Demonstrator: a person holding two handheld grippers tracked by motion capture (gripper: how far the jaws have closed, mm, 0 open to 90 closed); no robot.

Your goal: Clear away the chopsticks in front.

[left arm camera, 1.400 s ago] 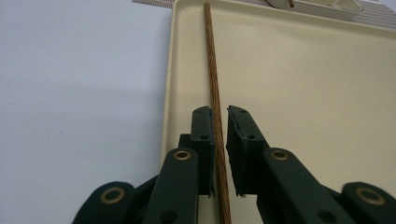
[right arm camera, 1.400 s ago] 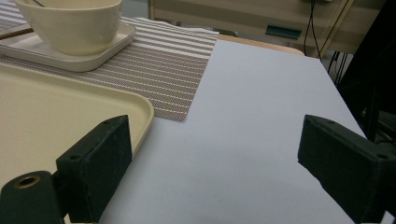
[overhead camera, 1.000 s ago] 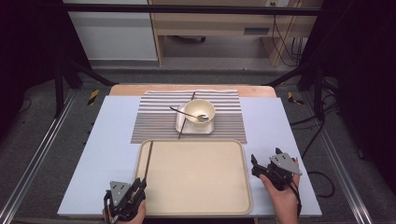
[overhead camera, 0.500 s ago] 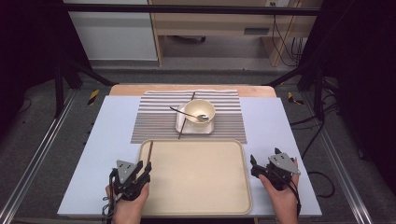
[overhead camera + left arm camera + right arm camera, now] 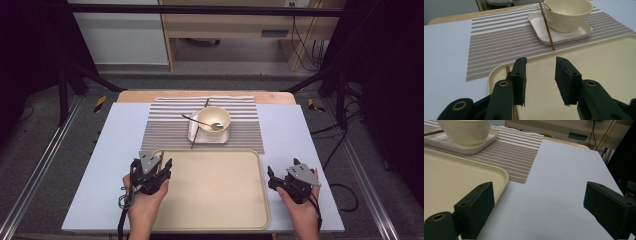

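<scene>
I take the work to be moving chopsticks onto the tray. One chopstick already lies along the tray's left edge, just under my left tool; most of it is hidden behind that tool's near jaw, with a sliver showing low down. The left tool hovers over the tray's left rim, and its jaws have just been opening: they stand apart with nothing between them, so I judge the release is done. The second chopstick leans across the small white plate beside the cream bowl, its tip on the striped mat. That one is left to fetch, along with perhaps the spoon in the bowl. My right tool waits beside the tray's right rim on the blue bench, jaws wide apart and empty. In the high view the placed chopstick is hard to make out under the hand. From the right gripper view, the bowl's top is cut off.
</scene>
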